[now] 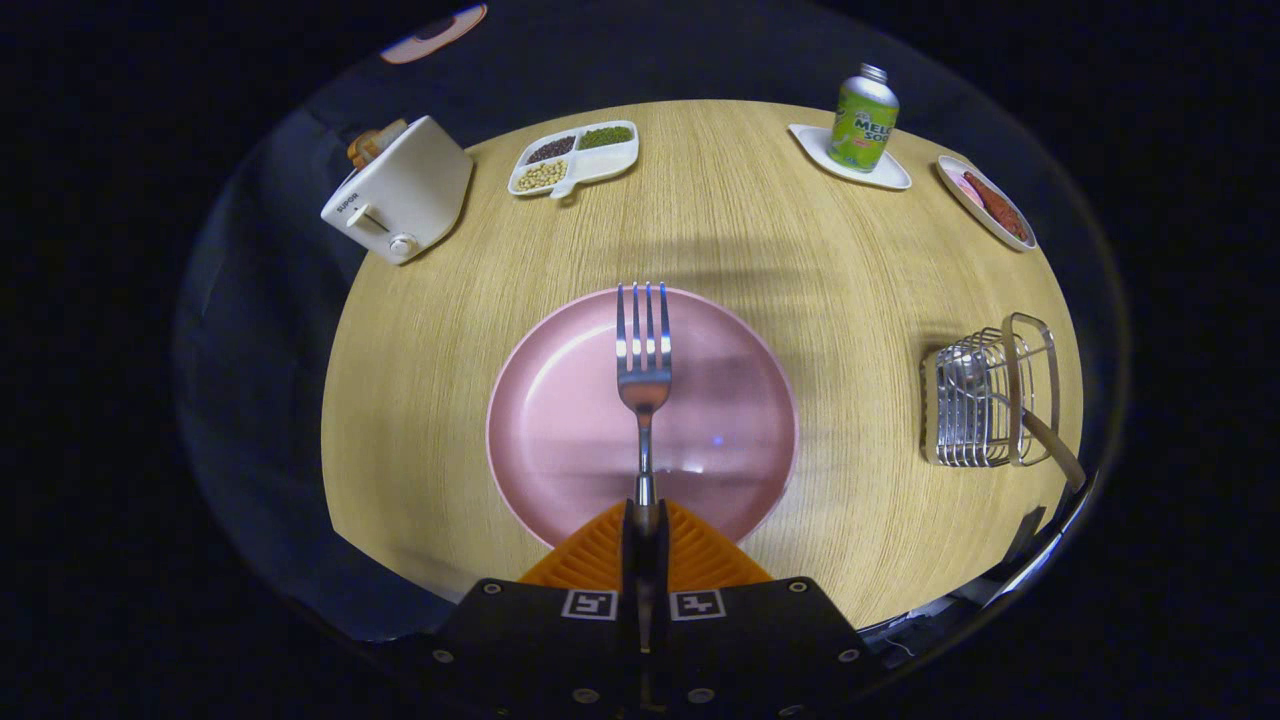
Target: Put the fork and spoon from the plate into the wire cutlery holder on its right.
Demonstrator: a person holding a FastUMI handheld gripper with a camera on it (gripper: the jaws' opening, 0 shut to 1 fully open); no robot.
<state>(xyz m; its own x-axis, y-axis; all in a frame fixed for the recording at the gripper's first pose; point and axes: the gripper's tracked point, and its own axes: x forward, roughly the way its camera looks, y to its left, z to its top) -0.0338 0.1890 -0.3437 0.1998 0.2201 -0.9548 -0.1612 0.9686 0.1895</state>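
Wood surface (700,230), fingers (645,520) clamped on fork (643,370) over plate (560,420); next, probably carry it to holder (990,400) at 3 o'clock.

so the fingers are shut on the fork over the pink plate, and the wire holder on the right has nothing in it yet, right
Not quite. The gripper view shows the wire holder already holds a utensil, its handle sticking out toward the table edge; it looks like the spoon. The rest stands: the gripper has its fingers shut on the fork, held over the pink plate.
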